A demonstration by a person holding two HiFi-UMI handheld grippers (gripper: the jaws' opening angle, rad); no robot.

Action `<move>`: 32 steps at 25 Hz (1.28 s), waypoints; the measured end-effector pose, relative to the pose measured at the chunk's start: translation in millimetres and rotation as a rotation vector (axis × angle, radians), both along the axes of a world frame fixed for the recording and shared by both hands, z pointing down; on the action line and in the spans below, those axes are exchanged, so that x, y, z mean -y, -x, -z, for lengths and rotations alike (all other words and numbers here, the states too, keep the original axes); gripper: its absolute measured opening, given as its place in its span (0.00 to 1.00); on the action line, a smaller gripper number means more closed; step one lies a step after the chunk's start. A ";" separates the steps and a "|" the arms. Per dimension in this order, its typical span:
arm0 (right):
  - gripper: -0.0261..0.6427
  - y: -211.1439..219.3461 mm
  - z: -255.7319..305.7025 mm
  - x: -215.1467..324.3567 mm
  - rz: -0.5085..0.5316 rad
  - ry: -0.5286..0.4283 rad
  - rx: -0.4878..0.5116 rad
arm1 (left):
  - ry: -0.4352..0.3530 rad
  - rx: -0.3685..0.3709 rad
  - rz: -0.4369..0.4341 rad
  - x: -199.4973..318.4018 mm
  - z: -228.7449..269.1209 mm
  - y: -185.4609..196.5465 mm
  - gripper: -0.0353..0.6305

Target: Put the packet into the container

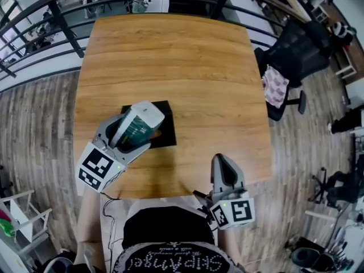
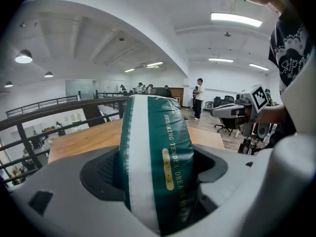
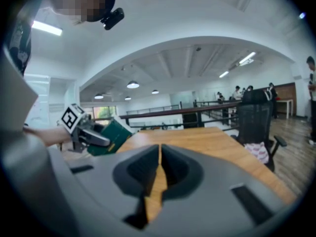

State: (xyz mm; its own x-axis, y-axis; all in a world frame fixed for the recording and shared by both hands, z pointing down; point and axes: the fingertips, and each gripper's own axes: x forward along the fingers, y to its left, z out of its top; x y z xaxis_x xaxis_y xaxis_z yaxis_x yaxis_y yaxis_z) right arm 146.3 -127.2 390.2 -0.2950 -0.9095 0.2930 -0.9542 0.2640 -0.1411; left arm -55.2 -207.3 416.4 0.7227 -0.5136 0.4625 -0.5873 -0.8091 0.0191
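A dark green packet [image 1: 138, 127] with a white stripe is raised off the table, and my left gripper [image 1: 135, 132] is shut on it. In the left gripper view the packet [image 2: 158, 167] stands upright and fills the gap between the jaws. It hangs over the left part of a flat black container [image 1: 165, 127] on the wooden table [image 1: 187, 67]. My right gripper [image 1: 222, 162] is over the table's near edge, shut with nothing in it; its jaws [image 3: 158, 167] meet. From there I see the packet [image 3: 106, 137] held up at the left.
A black office chair [image 1: 296, 56] with a patterned cloth [image 1: 275, 86] stands to the right of the table. A dark metal railing [image 1: 62, 27] curves round the far and left sides. The person's torso is close against the near edge.
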 end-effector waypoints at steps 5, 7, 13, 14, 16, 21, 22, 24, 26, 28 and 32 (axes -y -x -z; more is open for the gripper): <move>0.10 -12.9 -4.3 -1.5 -0.027 0.017 -0.001 | 0.004 0.059 -0.089 6.9 -18.2 -21.6 0.65; 0.10 -16.0 -6.2 0.1 -0.034 0.024 -0.001 | 0.008 0.092 -0.113 8.8 -27.7 -26.2 0.65; 0.10 -11.6 -10.7 2.5 -0.044 0.040 0.002 | 0.043 0.140 -0.161 8.9 -53.8 -25.1 0.65; 0.10 -12.4 -12.0 1.9 -0.046 0.043 0.002 | 0.049 0.146 -0.167 8.2 -58.3 -25.9 0.65; 0.10 -14.2 -14.1 0.8 -0.053 0.048 0.001 | 0.060 0.159 -0.179 7.0 -66.4 -26.9 0.65; 0.10 -15.4 -15.1 0.8 -0.069 0.053 0.000 | 0.090 0.216 -0.228 1.9 -87.7 -24.9 0.65; 0.10 -15.5 -15.2 0.9 -0.071 0.054 -0.001 | 0.097 0.231 -0.238 0.7 -92.5 -24.5 0.65; 0.10 -15.4 -15.1 0.8 -0.073 0.055 -0.001 | 0.104 0.252 -0.257 -0.5 -98.7 -25.0 0.65; 0.10 -15.4 -15.3 0.9 -0.074 0.058 -0.001 | 0.111 0.262 -0.275 -0.6 -102.5 -26.9 0.65; 0.10 -15.6 -16.0 1.3 -0.076 0.062 -0.002 | 0.123 0.276 -0.299 -0.9 -108.1 -29.2 0.65; 0.10 -14.7 -18.0 3.4 -0.079 0.064 -0.002 | 0.146 0.359 -0.386 -5.9 -126.3 -29.0 0.65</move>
